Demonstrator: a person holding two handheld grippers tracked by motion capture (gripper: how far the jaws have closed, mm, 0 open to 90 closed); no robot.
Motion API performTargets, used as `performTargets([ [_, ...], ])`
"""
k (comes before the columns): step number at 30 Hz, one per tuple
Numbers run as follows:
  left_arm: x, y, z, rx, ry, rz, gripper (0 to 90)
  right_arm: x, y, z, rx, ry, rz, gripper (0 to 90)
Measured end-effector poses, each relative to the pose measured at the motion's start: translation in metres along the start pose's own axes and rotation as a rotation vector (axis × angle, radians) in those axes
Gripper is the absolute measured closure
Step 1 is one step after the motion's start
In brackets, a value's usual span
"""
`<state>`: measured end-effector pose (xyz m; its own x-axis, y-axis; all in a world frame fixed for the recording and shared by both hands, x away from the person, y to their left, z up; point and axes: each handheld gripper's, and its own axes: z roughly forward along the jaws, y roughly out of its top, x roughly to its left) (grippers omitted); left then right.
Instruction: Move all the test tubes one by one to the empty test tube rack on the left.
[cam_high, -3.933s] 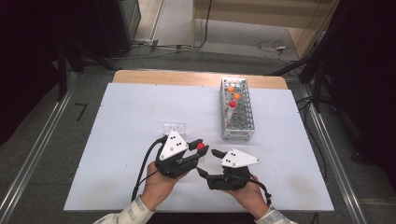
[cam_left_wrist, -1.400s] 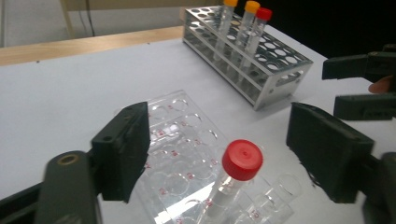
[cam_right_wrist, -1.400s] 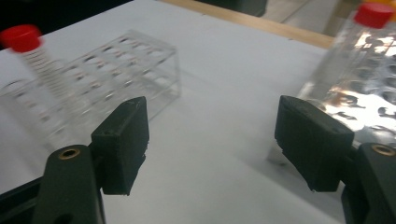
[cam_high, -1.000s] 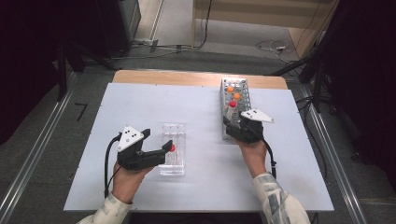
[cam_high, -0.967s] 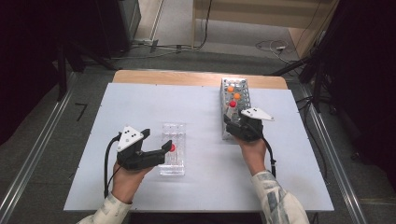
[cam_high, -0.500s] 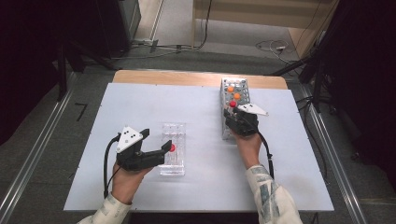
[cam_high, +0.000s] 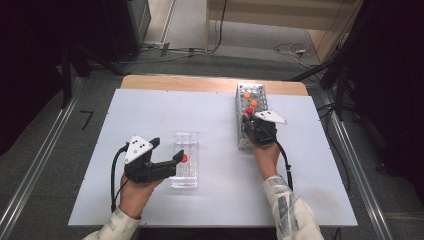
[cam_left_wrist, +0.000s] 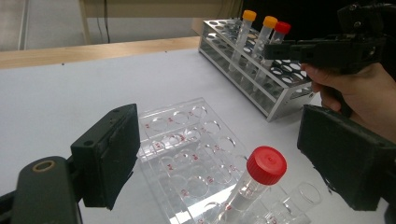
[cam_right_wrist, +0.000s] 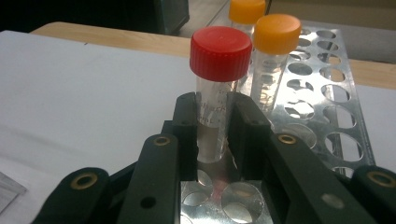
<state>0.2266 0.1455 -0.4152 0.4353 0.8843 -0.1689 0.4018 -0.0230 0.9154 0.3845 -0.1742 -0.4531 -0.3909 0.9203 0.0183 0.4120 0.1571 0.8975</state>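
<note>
A red-capped tube (cam_right_wrist: 219, 60) stands in the metal rack (cam_right_wrist: 327, 107) at the table's far right. My right gripper (cam_right_wrist: 215, 121) is shut on its clear body just under the cap; its jaws have just been closing onto it. From above, that gripper (cam_high: 250, 120) sits at the near end of the metal rack (cam_high: 240, 142). A second red-capped tube (cam_left_wrist: 261, 172) leans in the clear acrylic rack (cam_left_wrist: 187, 140). My left gripper (cam_left_wrist: 224, 149) is open, its jaws well apart on either side of this tube without touching it.
Two orange-capped tubes (cam_right_wrist: 275, 37) stand in the metal rack just behind the gripped one. Most holes of both racks are vacant. The white table top (cam_high: 150, 115) stretches out bare to the left and between the racks; its wooden far edge (cam_high: 200, 82) lies beyond.
My right gripper edged left over the metal rack and its jaws closed on the red-capped tube. The left hand has stayed by the clear rack.
</note>
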Motion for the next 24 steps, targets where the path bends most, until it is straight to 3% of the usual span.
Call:
performTargets([
  [13,-0.001,0.001,-0.002,-0.008,0.003,0.001,13.8,0.007,0.04,-0.041,-0.116,0.028,-0.046,71.1],
  [24,-0.006,0.005,-0.006,-0.02,-0.01,0.01,14.1,0.02,0.035,-0.088,-0.116,0.179,-0.101,71.1],
])
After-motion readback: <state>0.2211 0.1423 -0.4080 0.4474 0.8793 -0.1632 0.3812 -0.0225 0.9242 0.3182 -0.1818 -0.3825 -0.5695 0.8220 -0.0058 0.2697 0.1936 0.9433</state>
